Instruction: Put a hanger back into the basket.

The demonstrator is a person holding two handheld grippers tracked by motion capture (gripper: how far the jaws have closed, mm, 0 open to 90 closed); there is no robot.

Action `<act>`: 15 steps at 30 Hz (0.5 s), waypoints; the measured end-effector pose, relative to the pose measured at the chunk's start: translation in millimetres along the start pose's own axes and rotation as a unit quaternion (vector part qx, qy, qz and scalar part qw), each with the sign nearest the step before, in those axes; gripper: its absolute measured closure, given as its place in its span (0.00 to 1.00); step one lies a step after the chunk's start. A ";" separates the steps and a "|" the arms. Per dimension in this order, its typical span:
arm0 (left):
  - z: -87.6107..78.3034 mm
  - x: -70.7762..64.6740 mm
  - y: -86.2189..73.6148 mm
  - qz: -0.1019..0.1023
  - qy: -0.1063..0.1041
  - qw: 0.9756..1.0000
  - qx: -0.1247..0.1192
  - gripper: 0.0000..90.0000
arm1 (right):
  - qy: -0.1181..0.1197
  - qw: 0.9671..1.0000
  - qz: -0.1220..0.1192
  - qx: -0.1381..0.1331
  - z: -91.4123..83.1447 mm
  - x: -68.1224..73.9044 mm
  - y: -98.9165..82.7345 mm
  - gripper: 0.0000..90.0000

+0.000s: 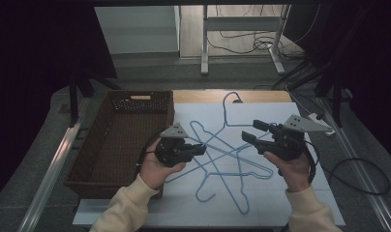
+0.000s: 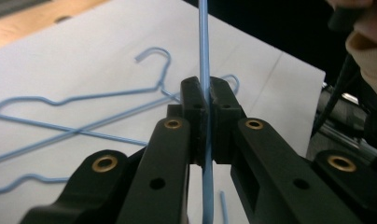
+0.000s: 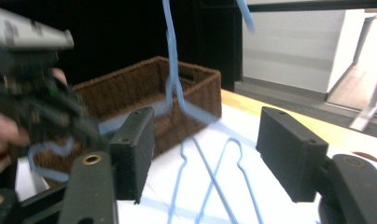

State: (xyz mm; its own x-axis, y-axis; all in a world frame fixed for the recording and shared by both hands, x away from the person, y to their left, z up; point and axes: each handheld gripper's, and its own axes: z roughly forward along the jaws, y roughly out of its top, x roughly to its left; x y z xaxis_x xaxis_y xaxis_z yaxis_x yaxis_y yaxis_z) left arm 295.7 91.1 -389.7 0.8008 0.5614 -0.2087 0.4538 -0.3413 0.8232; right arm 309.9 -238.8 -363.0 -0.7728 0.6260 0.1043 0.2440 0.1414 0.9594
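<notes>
My left gripper [image 1: 199,149] [image 2: 206,100] is shut on the thin wire of a blue hanger [image 1: 225,116] [image 2: 204,42], which runs straight up between its pads. That hanger is raised off the white board [image 1: 285,188]. Its neck [image 3: 170,70] rises in front of my right gripper [image 1: 250,131] [image 3: 210,158]. The right gripper's jaws stand wide apart with nothing pressed between them. Other blue wire hangers [image 1: 232,191] [image 2: 84,98] [image 3: 214,172] lie crossed over each other on the board.
A brown wicker basket [image 1: 140,94] [image 3: 196,88] sits on the left of the table, beside the board. A strip of wooden tabletop [image 1: 261,95] shows behind the board. Cables [image 1: 363,174] trail off to the right, and table legs [image 1: 204,43] stand beyond.
</notes>
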 end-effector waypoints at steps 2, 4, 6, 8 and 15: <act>-5.7 3.3 0.6 -0.004 0.005 1.000 -0.006 0.96 | -0.007 1.000 -0.003 0.013 -5.3 -1.1 -9.4 0.34; -14.8 8.9 0.8 -0.009 0.014 1.000 -0.015 0.96 | -0.008 1.000 -0.003 0.022 -8.7 -2.8 -17.2 0.32; -17.7 10.9 0.7 -0.011 0.016 1.000 -0.018 0.96 | -0.010 1.000 -0.006 0.025 -9.9 -3.6 -21.4 0.31; -26.2 15.8 0.2 -0.017 0.024 0.999 -0.027 0.96 | -0.017 0.999 -0.007 0.043 -13.1 -7.6 -35.0 0.30; -42.9 23.7 -1.1 -0.024 0.038 0.998 -0.043 0.96 | -0.045 0.997 0.005 0.066 -16.8 -20.3 -60.2 0.27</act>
State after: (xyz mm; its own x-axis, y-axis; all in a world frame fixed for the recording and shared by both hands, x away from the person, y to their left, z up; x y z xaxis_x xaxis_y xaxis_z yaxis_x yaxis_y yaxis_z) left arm 297.4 137.0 -373.0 0.7458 0.6322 -0.2103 0.4522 -0.2485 0.8566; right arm 301.0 -273.0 -418.5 -0.7159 0.6931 0.0839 0.3310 0.2312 0.9148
